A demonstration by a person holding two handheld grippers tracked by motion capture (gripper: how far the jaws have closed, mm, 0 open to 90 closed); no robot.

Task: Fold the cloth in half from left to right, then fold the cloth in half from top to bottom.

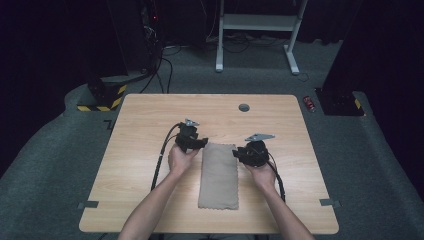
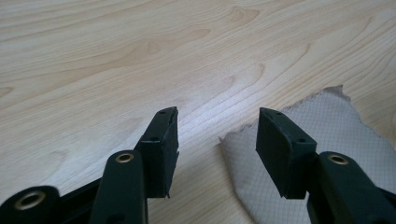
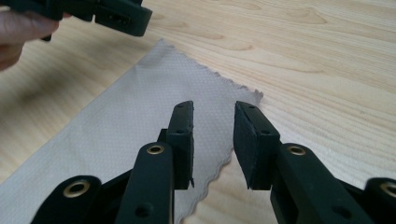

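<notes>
A beige cloth (image 1: 218,175) lies folded into a long strip on the wooden table (image 1: 145,125), running from the middle toward the front edge. My left gripper (image 1: 201,143) hovers just off the strip's far left corner, jaws open and empty. In the left gripper view the gripper (image 2: 217,122) hangs over bare wood, and the cloth (image 2: 327,123) corner lies under its right jaw. My right gripper (image 1: 238,153) sits at the far right corner, also open. The right gripper view shows the gripper (image 3: 214,112) above the cloth (image 3: 135,102) and its scalloped edge, touching nothing.
A grey grommet (image 1: 244,107) is set in the table near the back edge. On the floor beyond are a white desk frame (image 1: 257,22), cables and a red can (image 1: 310,103). The left gripper (image 3: 116,16) and a hand (image 3: 21,30) cross the right gripper view's top left.
</notes>
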